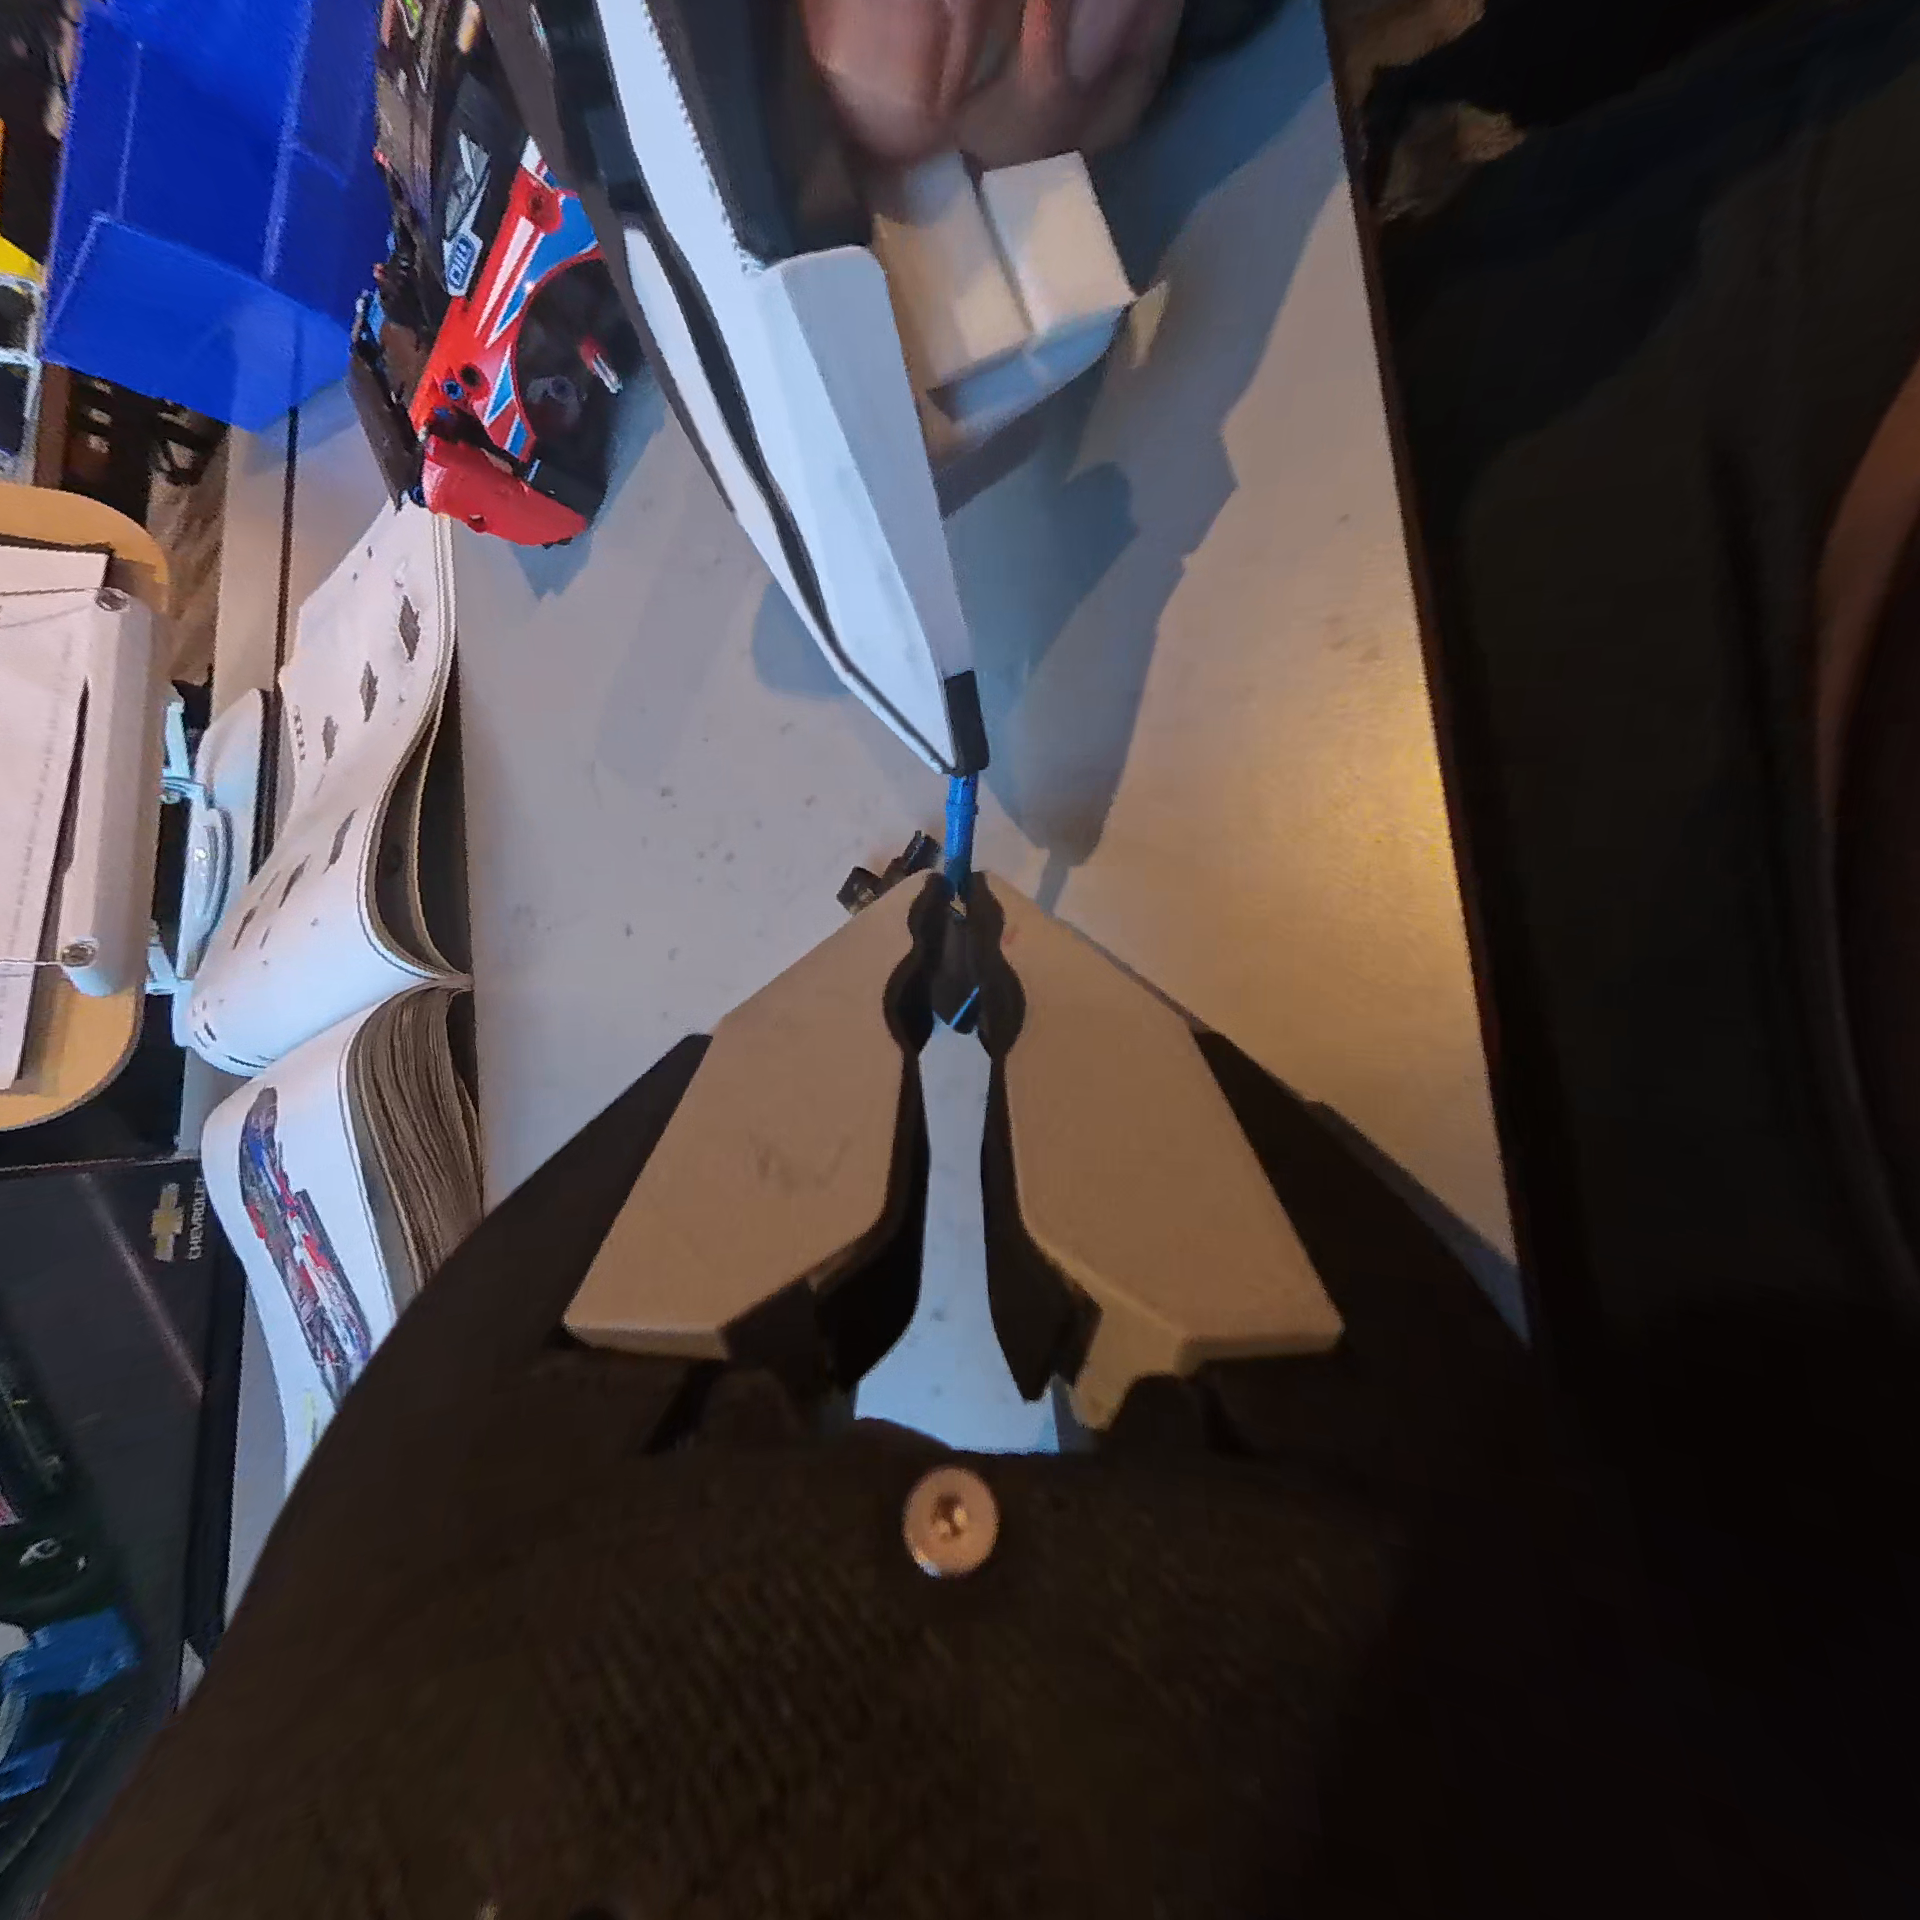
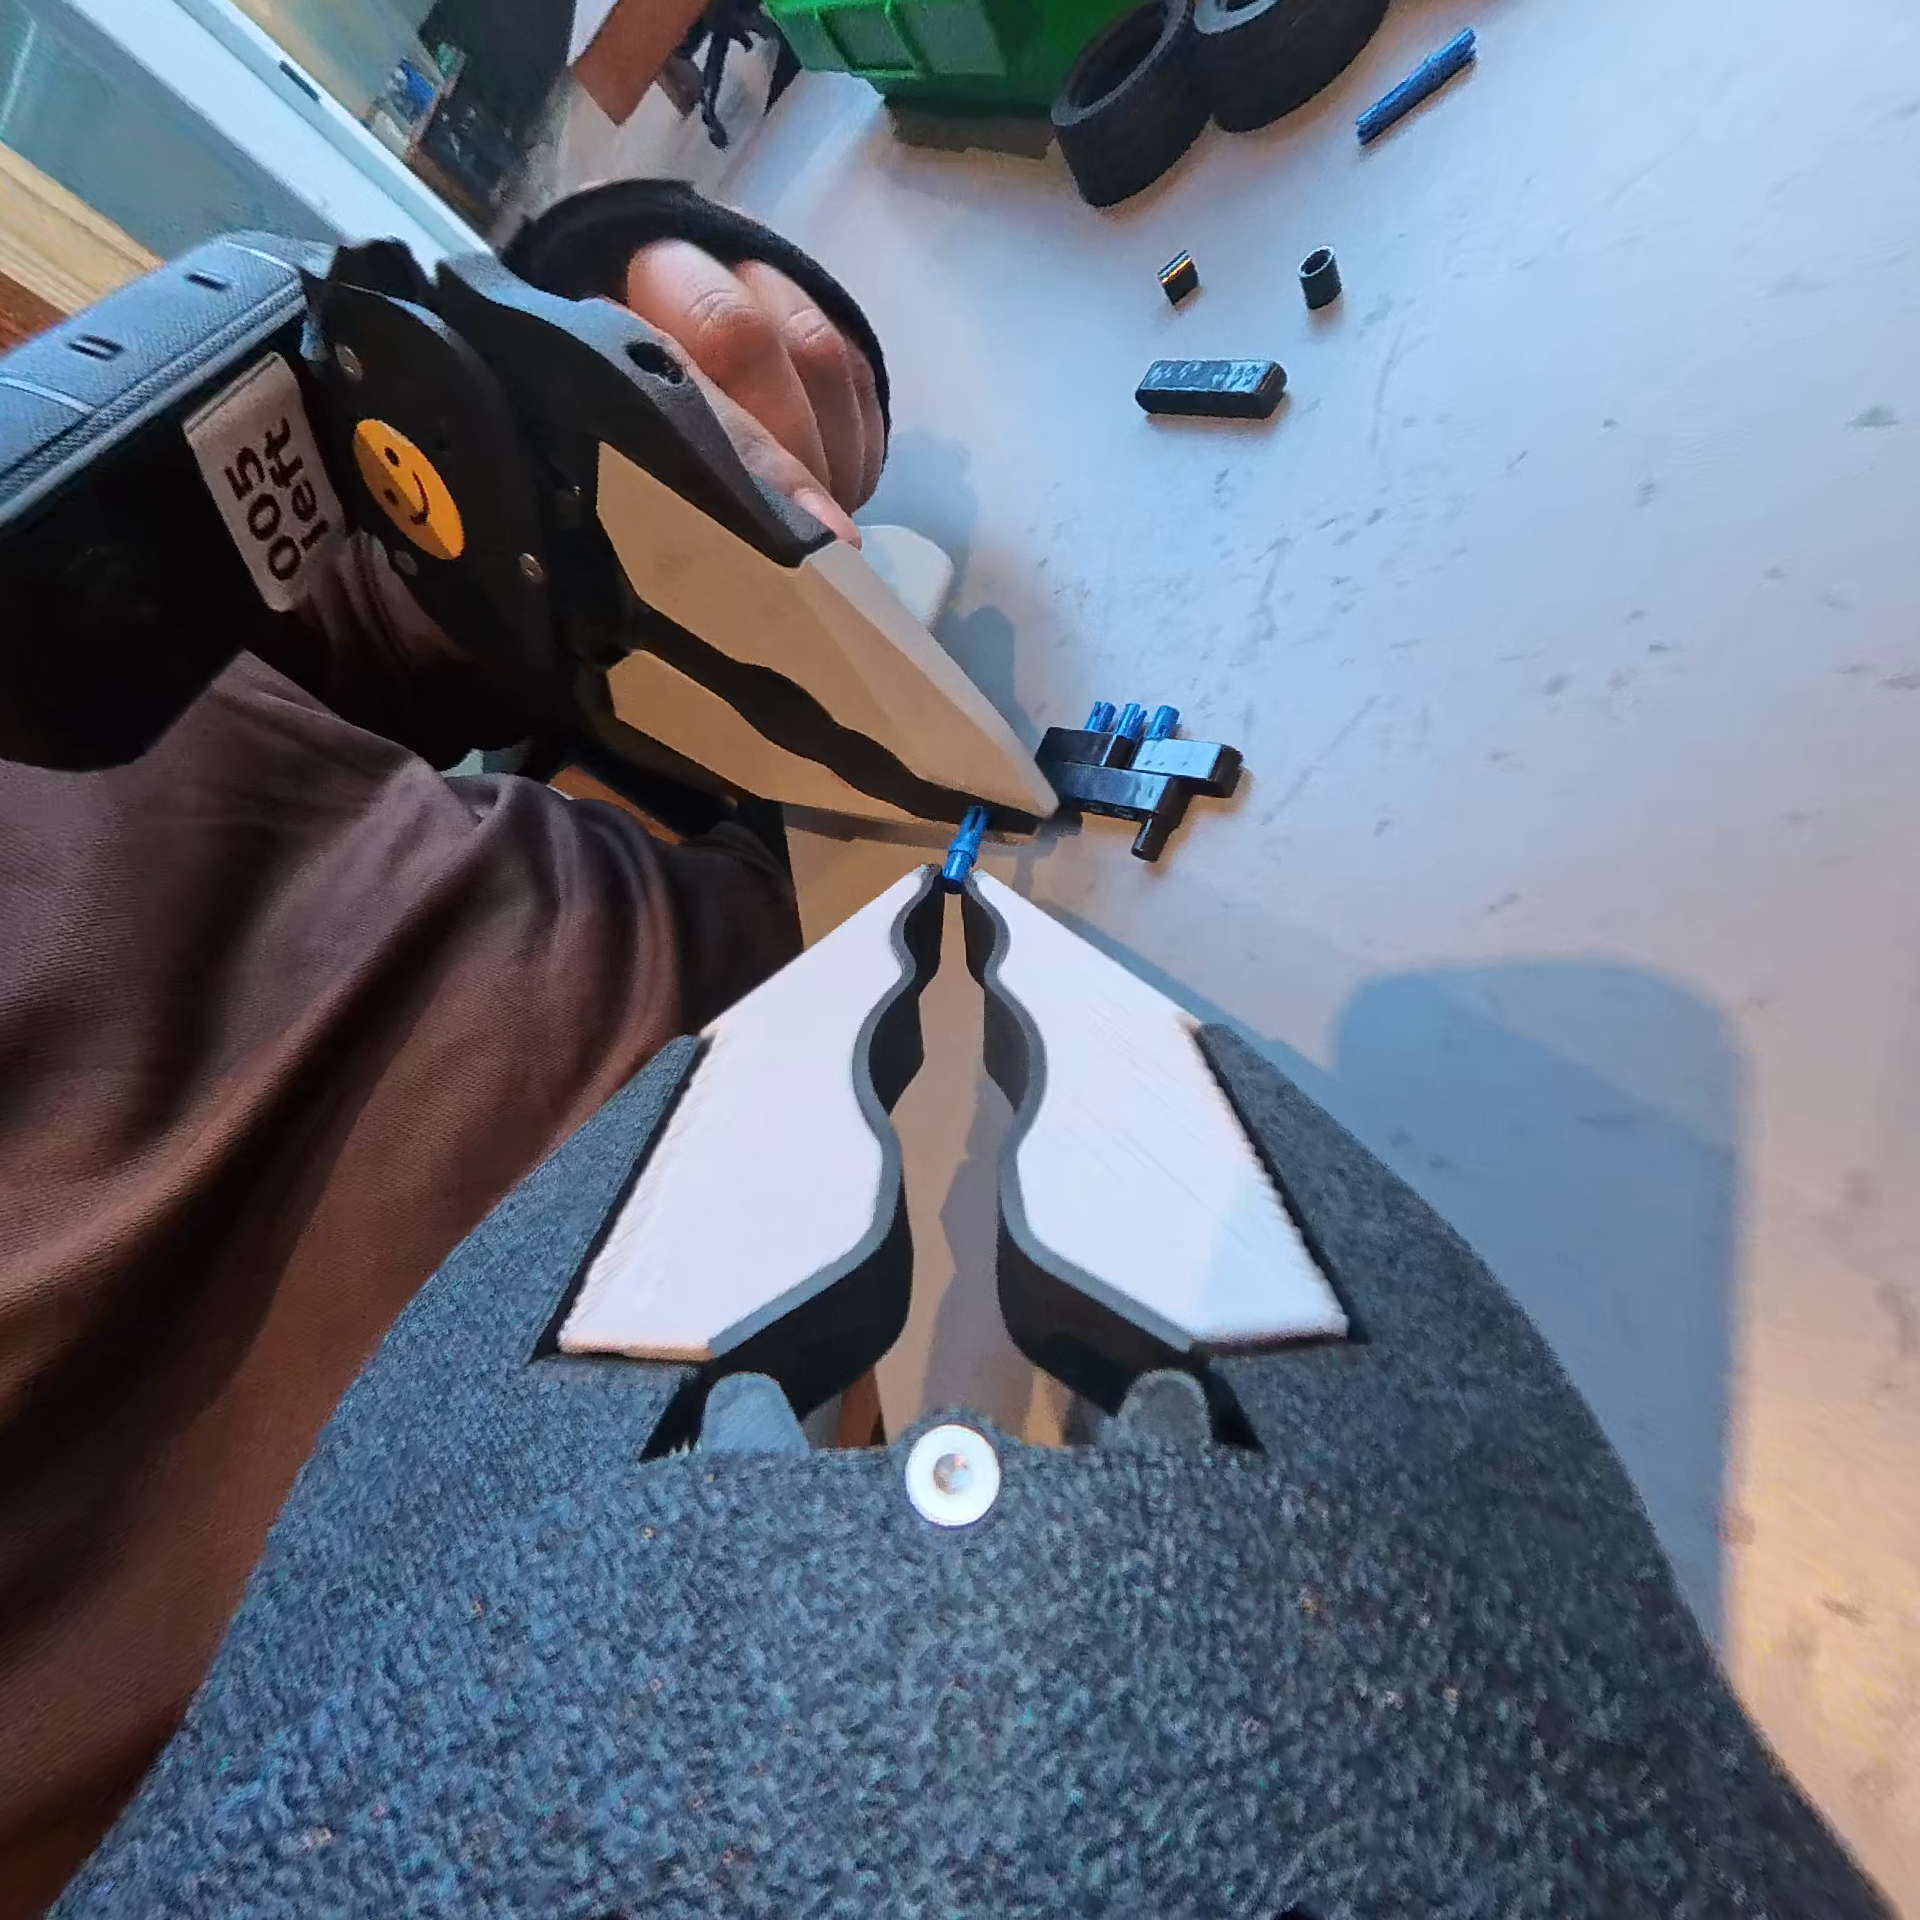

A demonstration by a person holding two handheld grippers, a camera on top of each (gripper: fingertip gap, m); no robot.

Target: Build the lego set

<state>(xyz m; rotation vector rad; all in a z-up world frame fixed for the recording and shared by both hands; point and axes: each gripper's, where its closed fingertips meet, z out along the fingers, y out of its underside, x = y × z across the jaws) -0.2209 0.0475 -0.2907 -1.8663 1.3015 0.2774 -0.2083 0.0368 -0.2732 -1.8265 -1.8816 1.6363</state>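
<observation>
My left gripper (image 1: 961,883) is shut on a small black lego piece (image 1: 951,966) that sits between its tan fingers. My right gripper (image 2: 948,878) is shut on a short blue pin (image 2: 961,840) and holds it at the left gripper's tips (image 2: 1044,805). In the left wrist view the pin (image 1: 961,821) runs from the right gripper's tip (image 1: 961,743) down into the black piece. A black beam assembly with three blue pins (image 2: 1143,769) lies on the table just beside the left tips.
On the grey table (image 2: 1558,623) lie a black beam (image 2: 1210,387), two small black bushes (image 2: 1320,275), a blue axle (image 2: 1418,83), black tyres (image 2: 1143,114) and a green bin (image 2: 935,52). A red car model (image 1: 499,384), blue bin (image 1: 208,229) and open booklet (image 1: 343,831) are left. The grippers are tip to tip, or close to it. From either gripper's tips it is about 20 centimeters to the blue axle (image 2: 1418,83).
</observation>
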